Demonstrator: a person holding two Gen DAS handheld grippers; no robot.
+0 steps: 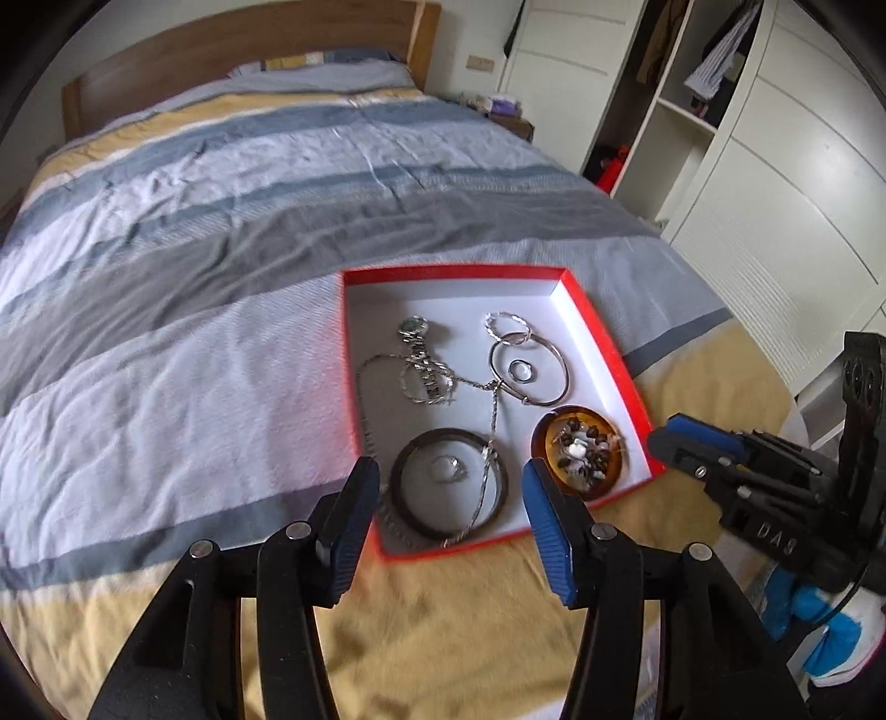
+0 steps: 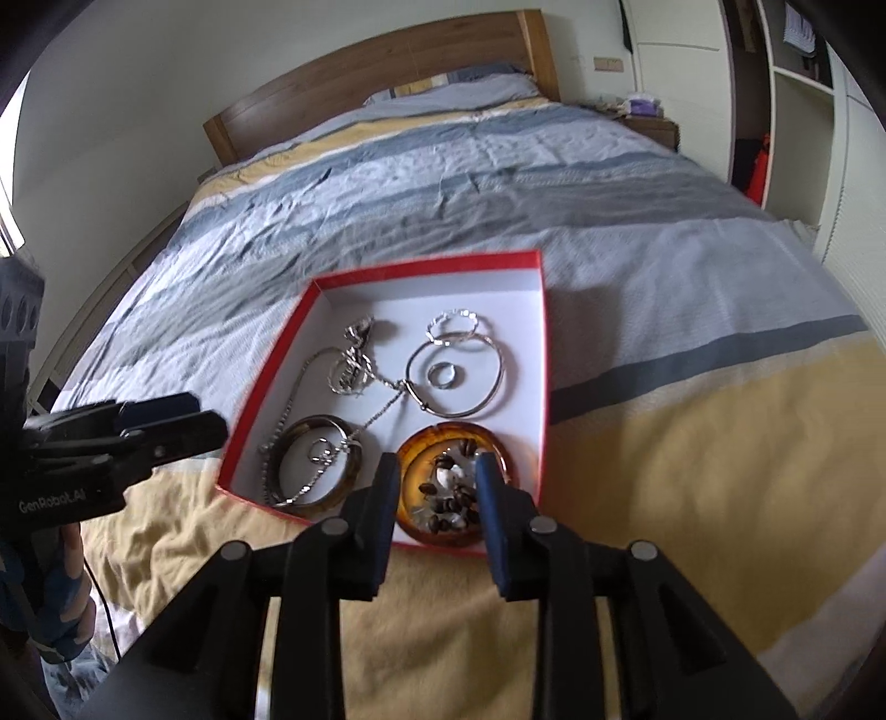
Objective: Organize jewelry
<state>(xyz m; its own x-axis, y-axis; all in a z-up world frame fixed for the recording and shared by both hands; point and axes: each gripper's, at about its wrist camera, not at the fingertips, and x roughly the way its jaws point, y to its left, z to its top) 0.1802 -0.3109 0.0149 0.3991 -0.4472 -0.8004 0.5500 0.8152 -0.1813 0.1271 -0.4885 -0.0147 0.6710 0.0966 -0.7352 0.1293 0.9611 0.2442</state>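
A red box (image 1: pixel 454 271) (image 2: pixel 426 263) with a white inside lies on the striped bed. In it are a silver watch (image 1: pixel 412 328), a long silver chain (image 1: pixel 491 432), thin silver bangles, a small ring (image 1: pixel 520 370) (image 2: pixel 441 375), a dark bangle (image 1: pixel 397 482) (image 2: pixel 350 476) around another ring, and an amber dish (image 1: pixel 576 411) (image 2: pixel 412 459) of dark beads. My left gripper (image 1: pixel 448 476) stands open above the dark bangle at the box's near edge. Over the amber dish, my right gripper (image 2: pixel 437 465) is open a little, gripping nothing.
The bed cover (image 1: pixel 221 332) stretches far and left of the box, up to a wooden headboard (image 1: pixel 249 50). White wardrobes (image 1: pixel 775 166) stand to the right. Each gripper shows in the other's view, close beside the box (image 1: pixel 692 443) (image 2: pixel 183 421).
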